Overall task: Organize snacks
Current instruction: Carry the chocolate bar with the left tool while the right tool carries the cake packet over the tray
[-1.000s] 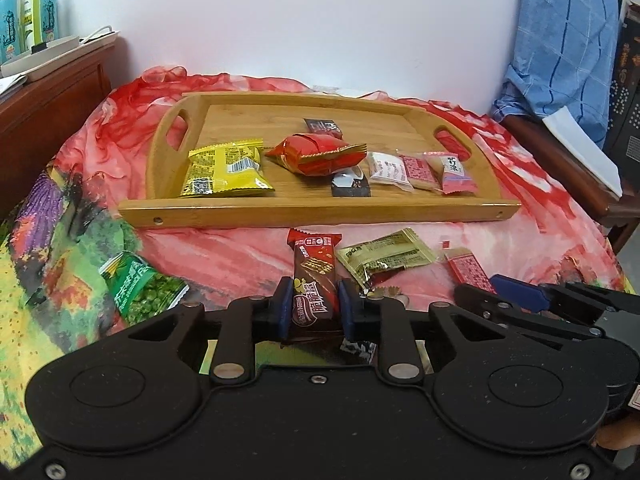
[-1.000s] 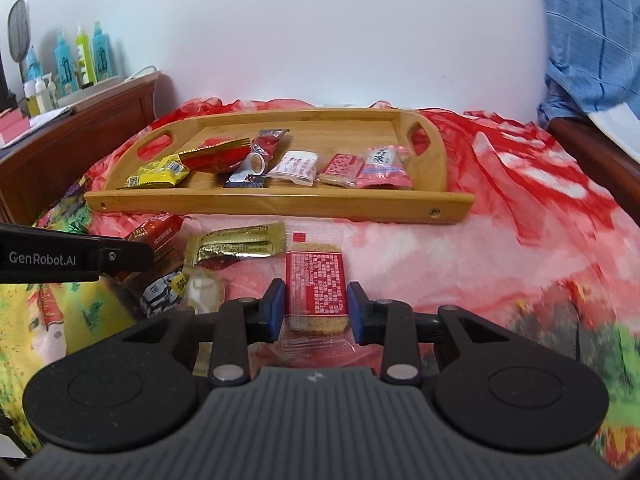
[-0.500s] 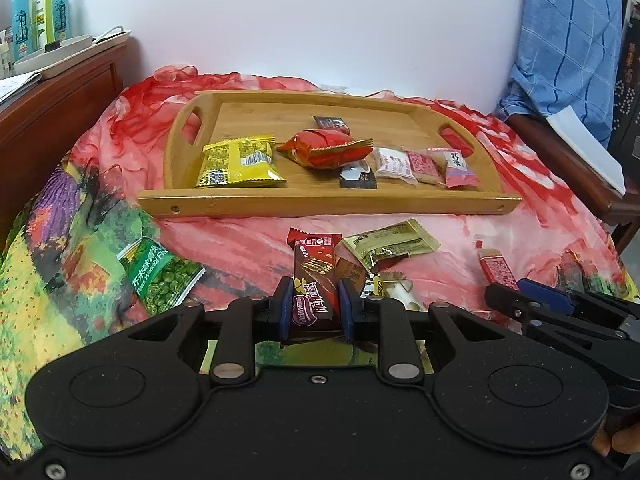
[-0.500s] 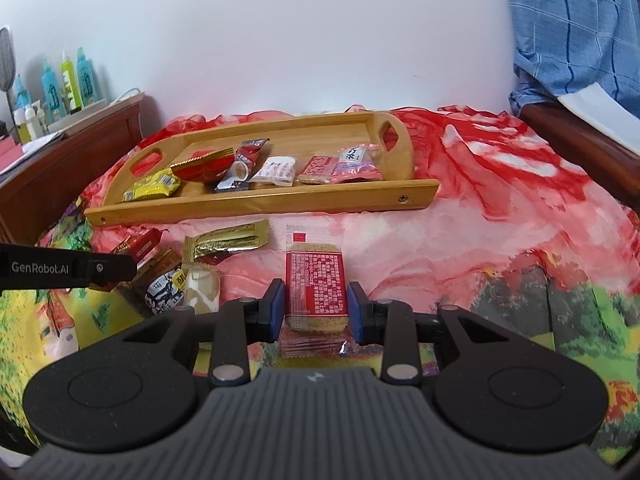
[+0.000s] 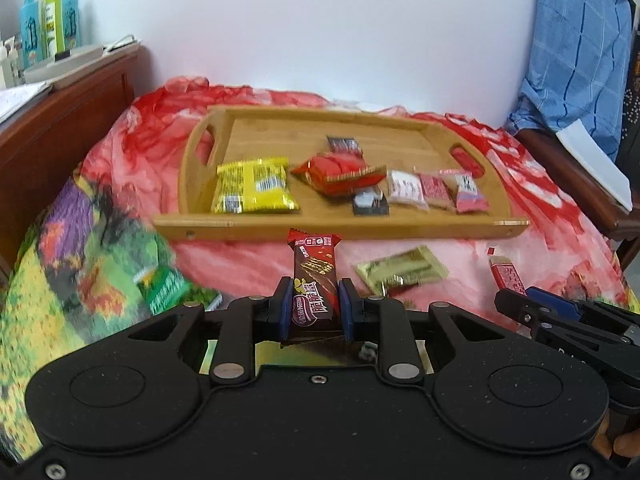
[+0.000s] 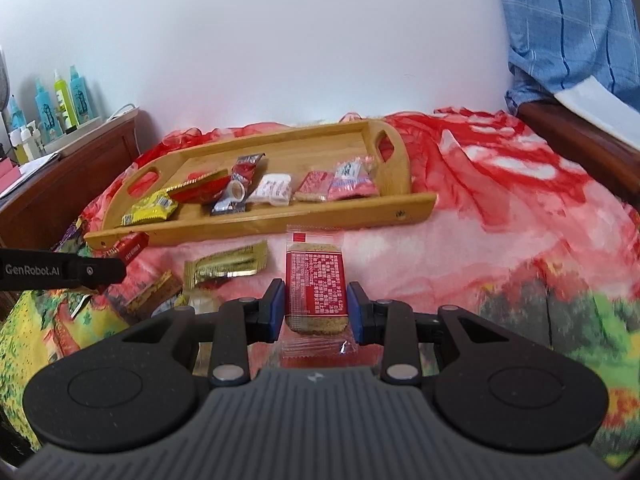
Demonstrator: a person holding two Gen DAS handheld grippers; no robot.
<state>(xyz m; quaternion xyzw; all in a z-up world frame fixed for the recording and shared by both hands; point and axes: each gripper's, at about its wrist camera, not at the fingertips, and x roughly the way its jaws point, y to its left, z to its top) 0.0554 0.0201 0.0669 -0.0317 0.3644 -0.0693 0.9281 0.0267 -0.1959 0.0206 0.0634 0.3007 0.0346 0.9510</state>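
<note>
Left gripper point(image 5: 313, 307) clamps a dark-red chocolate wafer bar point(image 5: 314, 280), right gripper point(image 6: 315, 307) a red-labelled clear biscuit packet point(image 6: 315, 285); both point lengthwise at the bamboo tray point(image 5: 340, 226) at frame centre.

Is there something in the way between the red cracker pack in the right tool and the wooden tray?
Nothing visible blocks it. The right tool holds the cracker pack, and only bare cloth lies before the tray. The gold packet lies off to the left.
</note>
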